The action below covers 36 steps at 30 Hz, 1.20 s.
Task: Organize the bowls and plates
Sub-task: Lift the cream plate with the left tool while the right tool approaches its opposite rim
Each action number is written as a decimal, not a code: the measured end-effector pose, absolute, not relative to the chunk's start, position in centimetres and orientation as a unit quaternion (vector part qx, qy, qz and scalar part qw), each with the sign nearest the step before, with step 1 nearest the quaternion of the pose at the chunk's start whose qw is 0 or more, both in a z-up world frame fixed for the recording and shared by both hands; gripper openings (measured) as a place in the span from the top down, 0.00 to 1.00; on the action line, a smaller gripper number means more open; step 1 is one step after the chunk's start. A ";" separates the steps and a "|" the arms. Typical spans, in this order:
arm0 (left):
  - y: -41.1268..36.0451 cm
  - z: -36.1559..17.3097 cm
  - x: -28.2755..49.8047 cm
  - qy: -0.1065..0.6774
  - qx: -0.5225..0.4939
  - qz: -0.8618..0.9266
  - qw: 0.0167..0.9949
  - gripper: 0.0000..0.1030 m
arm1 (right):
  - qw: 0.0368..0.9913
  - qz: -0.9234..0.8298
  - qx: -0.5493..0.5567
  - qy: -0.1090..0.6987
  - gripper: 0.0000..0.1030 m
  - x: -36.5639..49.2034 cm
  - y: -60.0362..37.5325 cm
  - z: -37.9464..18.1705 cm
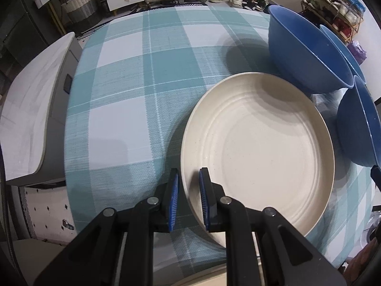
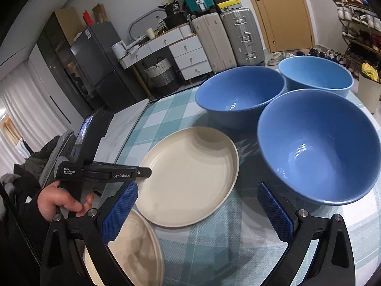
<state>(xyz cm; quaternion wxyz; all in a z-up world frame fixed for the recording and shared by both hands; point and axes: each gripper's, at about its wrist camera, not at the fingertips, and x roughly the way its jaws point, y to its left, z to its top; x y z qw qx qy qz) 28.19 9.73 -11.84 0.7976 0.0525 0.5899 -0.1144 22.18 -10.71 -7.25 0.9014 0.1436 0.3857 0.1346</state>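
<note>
A cream plate (image 1: 262, 152) lies on the checked tablecloth; it also shows in the right wrist view (image 2: 190, 176). My left gripper (image 1: 189, 178) has its blue pads on either side of the plate's near-left rim, one outside and one inside, closed on it; it shows from the side in the right wrist view (image 2: 142, 171). My right gripper (image 2: 197, 202) is open and empty above the cloth, between this plate and the nearest blue bowl (image 2: 319, 147). A second cream plate (image 2: 133, 247) lies under its left finger. Two more blue bowls (image 2: 240, 95) (image 2: 316, 76) stand behind.
The table's left edge (image 1: 71, 124) borders a pale side surface (image 1: 31, 109). The three blue bowls crowd the right side in the left wrist view (image 1: 309, 52). Suitcases, drawers and a shoe rack stand beyond the table.
</note>
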 end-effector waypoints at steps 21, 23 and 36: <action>14.4 -12.1 27.7 0.592 0.015 -0.083 0.801 0.85 | 0.882 0.228 0.138 0.389 0.01 25.4 -9.5 -3.4; 14.8 -12.0 27.6 0.593 0.013 -0.080 0.801 0.85 | 0.883 0.221 0.120 0.396 0.01 26.0 -8.9 -3.1; 16.3 -11.0 26.5 0.577 0.029 -0.052 0.815 0.85 | 0.850 0.244 0.011 0.466 0.01 30.1 -3.4 -6.8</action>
